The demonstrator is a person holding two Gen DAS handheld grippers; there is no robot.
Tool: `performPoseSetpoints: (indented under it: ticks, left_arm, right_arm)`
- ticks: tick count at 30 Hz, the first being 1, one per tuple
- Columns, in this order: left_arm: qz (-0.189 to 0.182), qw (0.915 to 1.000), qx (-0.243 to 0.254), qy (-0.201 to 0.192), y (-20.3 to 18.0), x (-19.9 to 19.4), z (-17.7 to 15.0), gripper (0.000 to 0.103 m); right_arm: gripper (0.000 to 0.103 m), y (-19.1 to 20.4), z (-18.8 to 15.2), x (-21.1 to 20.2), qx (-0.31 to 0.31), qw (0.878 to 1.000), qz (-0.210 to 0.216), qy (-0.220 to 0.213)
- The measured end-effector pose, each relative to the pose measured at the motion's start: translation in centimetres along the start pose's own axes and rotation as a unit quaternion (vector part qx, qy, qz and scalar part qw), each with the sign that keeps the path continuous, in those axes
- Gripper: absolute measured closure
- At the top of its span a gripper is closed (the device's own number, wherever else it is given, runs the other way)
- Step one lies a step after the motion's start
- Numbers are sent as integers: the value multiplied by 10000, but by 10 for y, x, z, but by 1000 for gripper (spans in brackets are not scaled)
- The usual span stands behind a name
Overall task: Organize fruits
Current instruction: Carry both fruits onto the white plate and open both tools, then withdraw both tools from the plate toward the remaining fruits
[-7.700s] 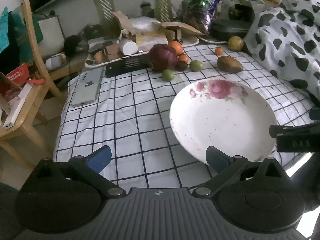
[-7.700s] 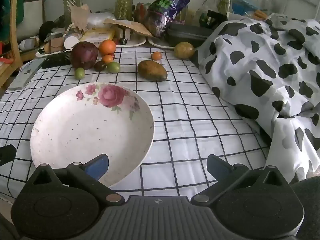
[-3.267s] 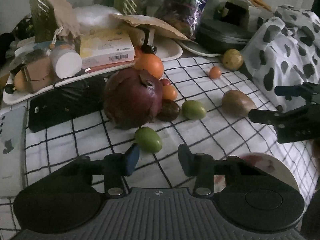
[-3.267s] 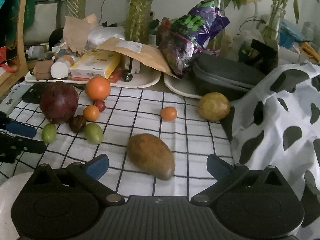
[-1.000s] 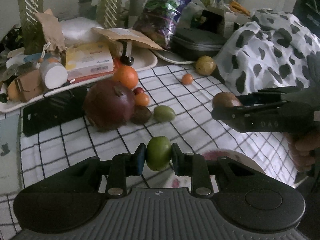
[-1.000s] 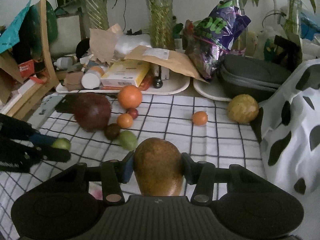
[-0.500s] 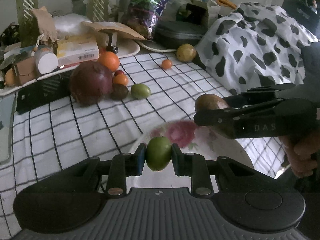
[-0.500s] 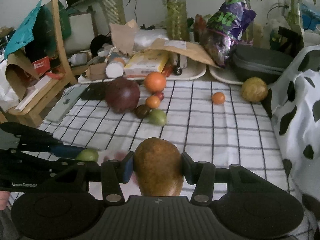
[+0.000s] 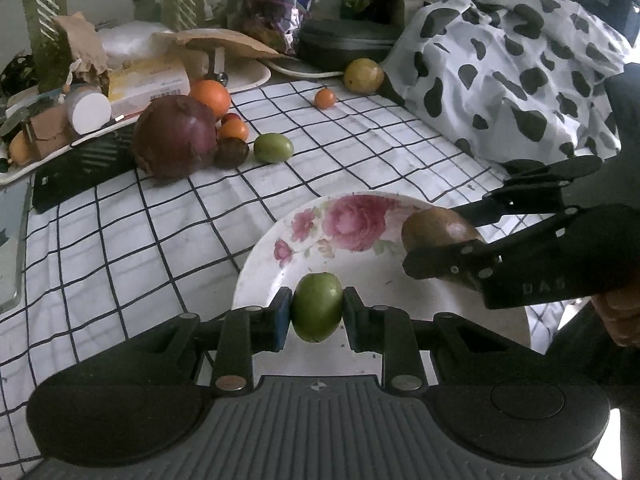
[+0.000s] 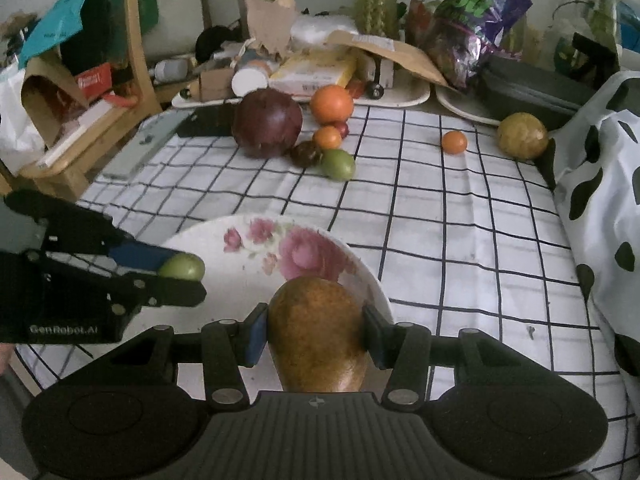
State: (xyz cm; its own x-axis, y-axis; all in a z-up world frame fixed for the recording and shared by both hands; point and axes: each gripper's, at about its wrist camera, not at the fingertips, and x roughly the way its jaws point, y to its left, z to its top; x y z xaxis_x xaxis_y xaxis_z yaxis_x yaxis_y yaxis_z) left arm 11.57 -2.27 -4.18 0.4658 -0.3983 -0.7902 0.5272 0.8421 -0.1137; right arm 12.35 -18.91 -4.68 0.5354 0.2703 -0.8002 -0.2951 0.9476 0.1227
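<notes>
Over the floral plate point(image 9: 256, 276) I have both claws loaded: my left gripper point(image 9: 316, 310) is clamped on a small green fruit point(image 9: 317, 307), smooth and egg-shaped, and my right gripper point(image 10: 314, 336) is clamped on a larger brown fruit point(image 10: 318, 332), oblong with a dull, speckled skin. Each fruit hangs above the plate's glossy white surface, and I cannot tell whether either one touches it yet. Nothing lies in the plate, so I judge the sorting barely begun, with these two about to be the first set down. Left on the checked tablecloth point(image 10: 440, 216) at the far side is a close cluster: a big dark-red round fruit point(image 9: 174, 136) with a papery-looking skin, an orange point(image 9: 210, 96) behind it, a small orange fruit point(image 9: 233, 130), a dark wrinkled one point(image 9: 231, 152) and a second green fruit point(image 9: 274, 148) just beside that. Well apart to the right sit a tiny orange fruit point(image 10: 454, 142) and a yellowish round fruit point(image 10: 522, 136) with a rough rind, near the cow-print cloth point(image 10: 600, 200). All of those remain to be gathered, as I read it.
</notes>
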Motion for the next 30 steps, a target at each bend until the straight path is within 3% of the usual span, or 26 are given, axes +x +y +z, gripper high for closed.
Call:
performPoseSetpoints:
  ticks: [15, 17, 19, 20, 24, 30]
  left_arm:
    - [57, 9997, 189, 135, 3, 14, 2, 76]
    - [53, 9997, 189, 139, 2, 14, 3, 76]
    - [39, 9997, 194, 139, 2, 13, 3, 70]
    - [10, 9997, 211, 130, 1, 13, 3, 59]
    - [61, 9993, 346, 106, -4, 7, 4, 44]
    - [216, 9980, 582, 139, -11, 0, 2, 38]
  right_arm:
    - [50, 10, 2, 13, -491, 9986, -46, 166]
    - [42, 10, 2, 13, -508, 9986, -42, 158]
    - [33, 10, 3, 10, -496, 9987, -18, 68]
    - [29, 9, 5, 6, -457, 9990, 18, -19]
    - [22, 7, 6, -1, -408, 9991, 12, -63]
    - [10, 4, 4, -19, -371, 9988, -92, -305]
